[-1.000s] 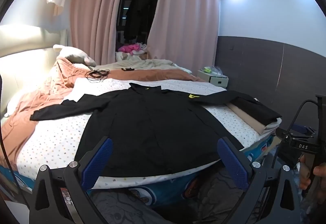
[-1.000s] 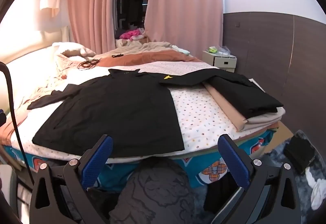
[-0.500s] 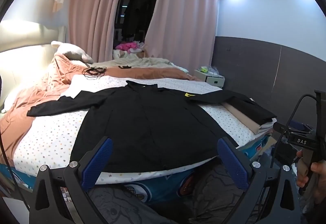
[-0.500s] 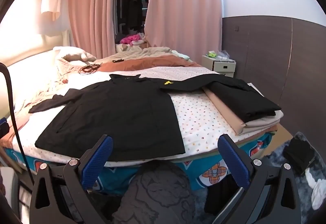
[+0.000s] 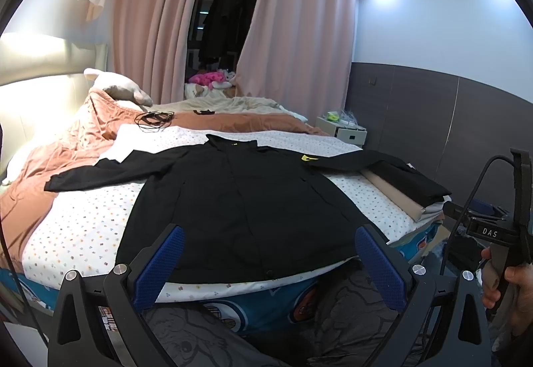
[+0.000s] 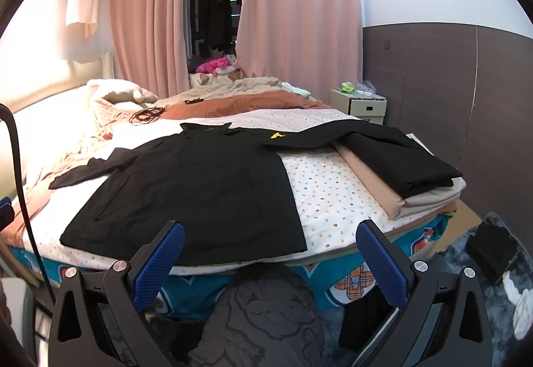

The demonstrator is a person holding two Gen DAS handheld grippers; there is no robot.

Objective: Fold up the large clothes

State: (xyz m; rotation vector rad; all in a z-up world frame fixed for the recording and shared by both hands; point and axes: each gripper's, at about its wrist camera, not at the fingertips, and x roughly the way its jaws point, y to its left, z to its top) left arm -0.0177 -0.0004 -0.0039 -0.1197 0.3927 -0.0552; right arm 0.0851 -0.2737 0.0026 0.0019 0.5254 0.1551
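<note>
A large black jacket (image 5: 233, 203) (image 6: 193, 180) lies spread flat on the dotted sheet of the bed (image 5: 73, 227) (image 6: 329, 187), collar at the far side, both sleeves stretched outward. A small yellow tag (image 5: 308, 158) (image 6: 276, 134) shows near its right shoulder. My left gripper (image 5: 269, 263) is open, held in front of the bed's near edge below the jacket's hem, holding nothing. My right gripper (image 6: 269, 258) is open too, empty, below the hem's right corner. The right sleeve lies over a stack of folded clothes (image 6: 399, 163).
Folded black and beige clothes (image 5: 406, 187) sit at the bed's right edge. Rust-coloured bedding (image 5: 66, 150), a pillow and a black cable (image 5: 153, 118) lie at the back. A nightstand (image 6: 361, 105) stands by the dark wall. A person's hand (image 5: 509, 287) holds the other gripper at right.
Both cameras have shifted slightly; the view of the bed sits a little lower and closer. The jacket has not moved and both grippers remain open.
</note>
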